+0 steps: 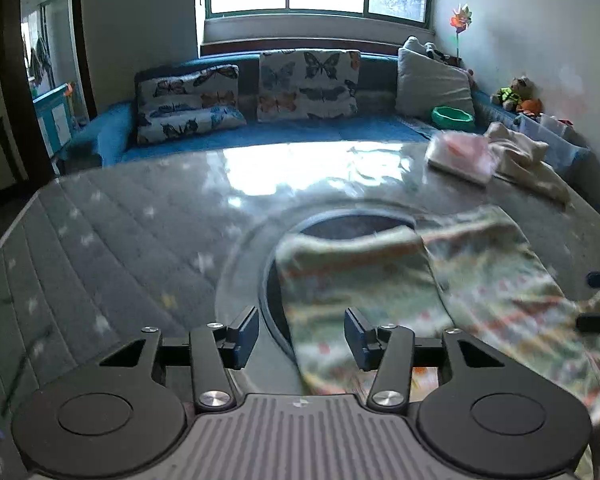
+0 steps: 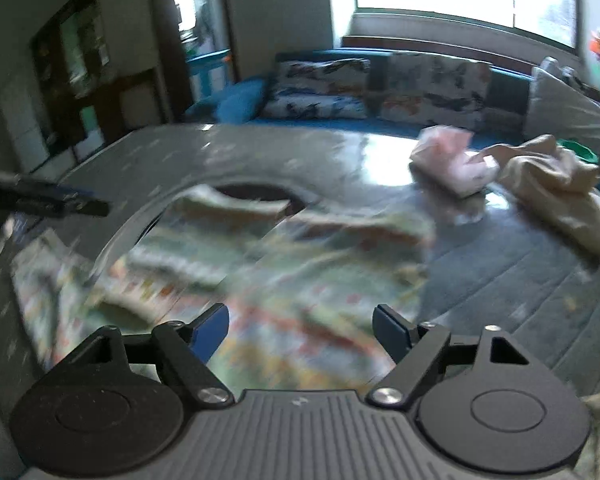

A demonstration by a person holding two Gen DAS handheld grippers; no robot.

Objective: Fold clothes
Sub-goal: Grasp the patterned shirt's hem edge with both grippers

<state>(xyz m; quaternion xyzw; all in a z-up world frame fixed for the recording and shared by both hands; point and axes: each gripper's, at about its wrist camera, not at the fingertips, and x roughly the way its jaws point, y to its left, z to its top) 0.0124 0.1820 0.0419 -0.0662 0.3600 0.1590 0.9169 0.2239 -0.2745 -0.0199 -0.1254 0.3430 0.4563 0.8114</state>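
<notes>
A pale green patterned garment lies spread on the glass-topped grey table, partly over a dark round opening. My left gripper is open and empty, low over the garment's near left edge. My right gripper is open and empty above the same garment, which is blurred in that view. The right gripper's fingers show at the left wrist view's right edge. The left gripper's fingers show at the right wrist view's left edge.
A folded pink garment and a crumpled cream garment lie at the table's far right. A blue sofa with butterfly cushions stands behind the table under a window. A green bowl sits on the sofa.
</notes>
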